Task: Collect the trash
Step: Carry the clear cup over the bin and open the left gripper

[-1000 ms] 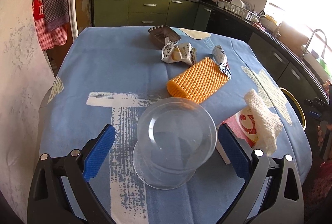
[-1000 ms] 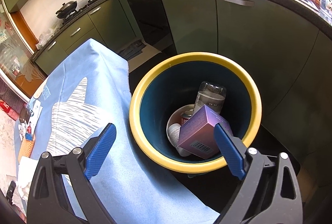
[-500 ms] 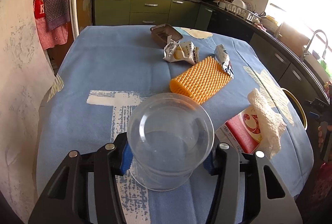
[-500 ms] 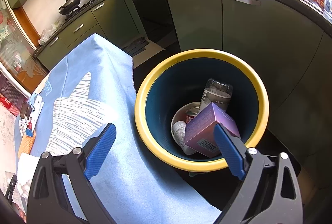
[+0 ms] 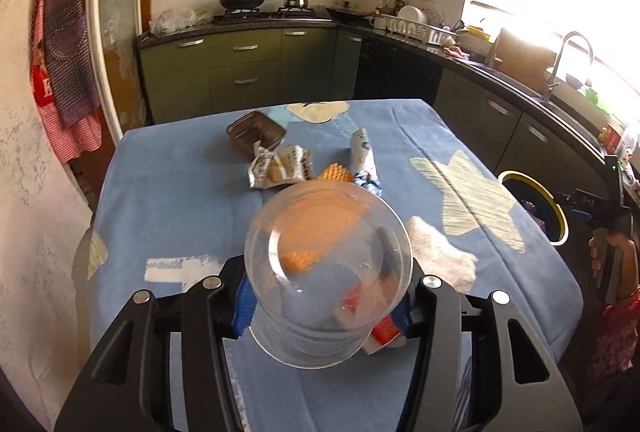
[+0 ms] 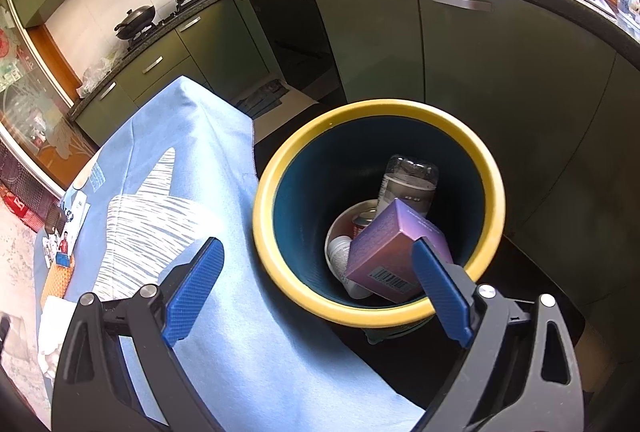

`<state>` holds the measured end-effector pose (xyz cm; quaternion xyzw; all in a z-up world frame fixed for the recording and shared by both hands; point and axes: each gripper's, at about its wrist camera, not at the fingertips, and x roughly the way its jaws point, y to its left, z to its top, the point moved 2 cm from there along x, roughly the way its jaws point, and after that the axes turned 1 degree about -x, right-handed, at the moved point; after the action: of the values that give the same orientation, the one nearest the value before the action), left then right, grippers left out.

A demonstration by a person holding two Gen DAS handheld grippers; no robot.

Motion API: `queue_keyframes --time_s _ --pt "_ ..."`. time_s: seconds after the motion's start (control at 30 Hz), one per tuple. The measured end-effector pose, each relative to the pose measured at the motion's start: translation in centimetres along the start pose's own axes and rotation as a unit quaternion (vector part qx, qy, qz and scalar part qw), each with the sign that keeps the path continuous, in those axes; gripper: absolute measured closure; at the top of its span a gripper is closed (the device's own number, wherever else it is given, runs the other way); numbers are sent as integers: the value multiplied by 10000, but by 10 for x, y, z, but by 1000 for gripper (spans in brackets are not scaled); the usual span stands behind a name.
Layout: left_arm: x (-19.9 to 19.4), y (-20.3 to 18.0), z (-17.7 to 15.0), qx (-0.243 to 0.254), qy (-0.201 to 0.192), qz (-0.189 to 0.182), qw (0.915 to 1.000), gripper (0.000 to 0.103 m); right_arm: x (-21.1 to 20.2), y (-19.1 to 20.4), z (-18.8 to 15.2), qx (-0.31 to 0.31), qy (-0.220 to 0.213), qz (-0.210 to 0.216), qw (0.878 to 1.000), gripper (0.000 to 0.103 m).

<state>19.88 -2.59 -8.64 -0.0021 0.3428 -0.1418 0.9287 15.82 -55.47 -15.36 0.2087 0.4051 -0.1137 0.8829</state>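
Note:
My left gripper [image 5: 322,306] is shut on a clear plastic cup [image 5: 326,264], held above the blue tablecloth [image 5: 168,200] with its base toward the camera. Behind the cup lie an orange foam net [image 5: 336,173], two crumpled wrappers [image 5: 280,168] [image 5: 363,157], a white cloth [image 5: 440,254] and a red-and-white carton [image 5: 384,332]. My right gripper [image 6: 320,288] stands open and empty over the yellow-rimmed bin [image 6: 280,264] beside the table. In the bin sit a purple box [image 6: 390,252], a clear bottle [image 6: 408,184] and a white tub.
A dark tray [image 5: 256,134] rests at the table's far end. Green kitchen cabinets [image 5: 240,72] and a counter with a sink [image 5: 568,64] run around the room. A person's hand [image 5: 616,260] shows at the right edge, near the bin [image 5: 532,204].
My left gripper closed on the clear cup and then lifted it off the table, tilting the view up. The right gripper stayed open over the bin, barely drifting.

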Motion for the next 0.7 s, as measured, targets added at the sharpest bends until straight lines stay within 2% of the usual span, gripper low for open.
queue_keyframes --time_s 0.13,0.27,0.43,0.5,0.7 --pt "16 -41 32 380 91 -615 9973 51 -10 -21 0 167 -142 -105 9997 13" --pt "41 -98 60 813 294 -1340 9872 51 -23 -51 -3 421 -266 -206 9985 13" --pt "81 -182 87 1377 677 -2056 9665 51 -37 -86 -4 717 -409 -338 9960 13" --pt "96 -219 94 1609 818 -2335 9555 51 -42 -98 -5 834 -464 -377 9947 13" --pt "154 -329 99 2231 1323 -2802 9243 51 -47 -124 -10 1086 -502 -348 9922 13"
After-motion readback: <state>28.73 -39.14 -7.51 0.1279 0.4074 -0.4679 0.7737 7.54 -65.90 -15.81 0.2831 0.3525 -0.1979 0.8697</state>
